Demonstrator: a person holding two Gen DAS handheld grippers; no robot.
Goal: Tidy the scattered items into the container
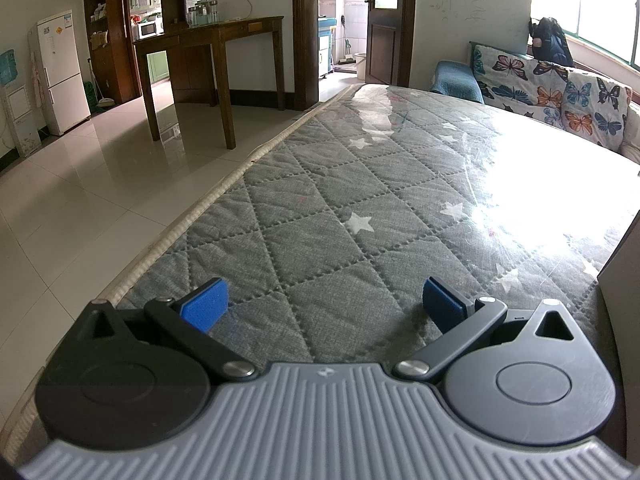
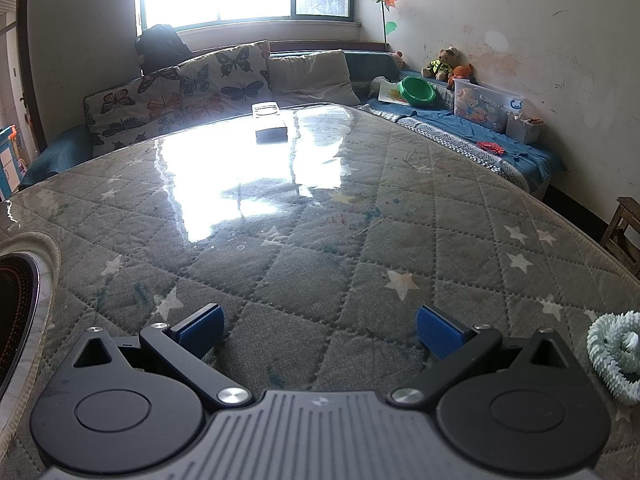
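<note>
My left gripper point(image 1: 324, 308) is open and empty, low over the grey quilted star-print table cover point(image 1: 320, 208). A flat grey-brown wall of some box point(image 1: 622, 276) cuts in at the right edge of the left wrist view; what it is cannot be told. My right gripper point(image 2: 320, 332) is also open with nothing between its blue pads point(image 2: 202, 330). To its right, a pale green coiled spiky toy point(image 2: 614, 356) lies on the table cover point(image 2: 304, 264). A small white-and-dark box point(image 2: 271, 122) rests at the table's far edge.
A round dark appliance with a pale rim point(image 2: 20, 304) sits at the right wrist view's left edge. A butterfly-print sofa point(image 2: 180, 92) runs behind the table, with a green bowl point(image 2: 418, 90) and a clear toy bin point(image 2: 486, 106). Tiled floor point(image 1: 100, 184) and a wooden table point(image 1: 212, 40) lie left.
</note>
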